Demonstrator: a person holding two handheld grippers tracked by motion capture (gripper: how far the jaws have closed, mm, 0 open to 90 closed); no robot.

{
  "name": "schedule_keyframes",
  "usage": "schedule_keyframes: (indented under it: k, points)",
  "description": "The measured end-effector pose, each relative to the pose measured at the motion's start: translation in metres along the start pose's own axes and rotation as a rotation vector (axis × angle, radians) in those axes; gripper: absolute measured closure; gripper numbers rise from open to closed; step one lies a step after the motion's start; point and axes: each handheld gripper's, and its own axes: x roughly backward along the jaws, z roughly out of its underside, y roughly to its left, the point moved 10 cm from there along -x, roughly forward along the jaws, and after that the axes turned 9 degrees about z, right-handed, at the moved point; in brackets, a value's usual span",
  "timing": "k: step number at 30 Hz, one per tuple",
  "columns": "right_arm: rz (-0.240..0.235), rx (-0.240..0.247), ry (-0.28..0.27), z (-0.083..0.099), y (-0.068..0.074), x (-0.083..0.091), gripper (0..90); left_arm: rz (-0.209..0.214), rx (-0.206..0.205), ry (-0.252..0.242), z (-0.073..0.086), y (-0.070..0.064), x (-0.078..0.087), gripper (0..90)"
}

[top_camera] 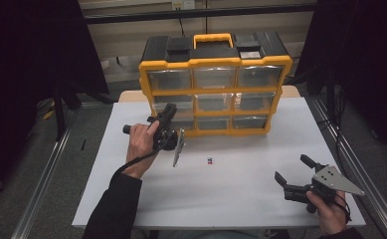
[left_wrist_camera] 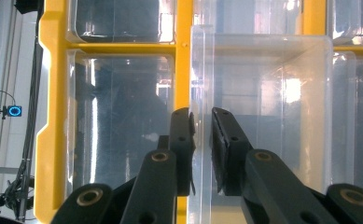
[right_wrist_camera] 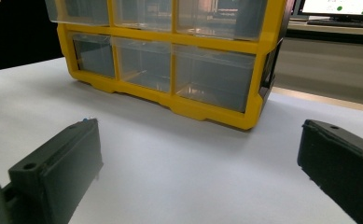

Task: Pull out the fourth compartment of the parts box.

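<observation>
A: What is the biggest thing there?

B: The white table (top_camera: 241,194). At its twelve o'clock edge stands a yellow and black organizer (top_camera: 215,84) with nine clear drawers in three rows and a yellow handle (top_camera: 213,39) on top.

A: And the left gripper?

B: The left gripper (top_camera: 167,115), held in the left hand (top_camera: 141,142), sits at the cabinet's lower left, about ten o'clock from the table's middle. In the left gripper view its jaws are nearly closed on the front wall of a clear drawer (left_wrist_camera: 263,116), which stands out from the yellow frame. One jaw is outside that wall and one inside.

A: The right one?

B: The right gripper (top_camera: 294,172) is at four o'clock, near the table's front corner, in the right hand (top_camera: 328,209). Its jaws are spread wide and hold nothing.

A: Anything smaller?

B: A tiny object (top_camera: 209,160) lies on the table near the centre, at six o'clock from the cabinet. It is too small to identify.
</observation>
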Motion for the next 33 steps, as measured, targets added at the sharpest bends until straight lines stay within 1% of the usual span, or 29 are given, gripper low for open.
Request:
schedule_keyframes:
  k: [3,4,7,11,12,15,17,18,19,22,23,25,26,33]
  points:
    - [-0.003,0.003,-0.001,0.0,0.0,0.0,0.0,0.0,-0.003,0.001,0.0,0.0,0.002,79.9]
    - [-0.003,0.003,-0.001,0.0,0.0,0.0,0.0,0.003,0.003,0.002,0.0,-0.001,0.002,79.9]
    - [-0.013,0.006,-0.002,0.0,0.002,0.0,0.0,-0.003,-0.006,-0.001,-0.002,-0.001,0.004,79.8]
    - [-0.01,0.006,0.0,0.0,0.001,0.001,0.0,-0.006,0.0,-0.002,-0.002,-0.002,0.006,79.8]
    - [-0.01,0.004,-0.004,0.0,0.001,0.0,0.0,0.001,-0.004,-0.001,-0.003,-0.003,0.007,79.8]
    - [-0.015,0.007,-0.003,0.0,0.002,0.0,0.0,0.0,-0.012,0.0,-0.003,-0.004,0.009,79.7]
    - [-0.017,0.007,-0.003,0.0,0.002,0.0,0.0,0.002,-0.009,-0.002,-0.003,-0.005,0.01,79.7]
    - [-0.017,0.007,-0.002,0.0,0.002,0.0,0.0,-0.001,0.005,-0.016,-0.004,-0.006,0.01,79.8]
    - [-0.015,0.006,0.0,0.0,0.002,0.001,0.0,-0.002,-0.011,-0.014,-0.005,-0.005,0.011,79.8]
    - [-0.013,0.002,-0.001,0.0,0.001,0.001,0.0,-0.003,-0.016,-0.014,-0.005,-0.006,0.015,79.7]
    - [-0.014,0.003,-0.001,0.0,0.002,0.001,0.0,-0.003,-0.027,-0.011,-0.005,-0.006,0.016,79.7]
    - [-0.015,0.005,0.0,0.0,0.002,0.001,0.0,-0.005,-0.021,-0.004,-0.005,-0.007,0.017,79.7]
    - [-0.015,0.007,-0.001,0.0,0.002,0.0,0.0,-0.002,-0.015,-0.017,-0.006,-0.008,0.017,79.7]
    - [-0.013,0.004,-0.003,0.0,0.001,0.001,0.0,-0.004,-0.021,-0.032,-0.008,-0.009,0.022,79.7]
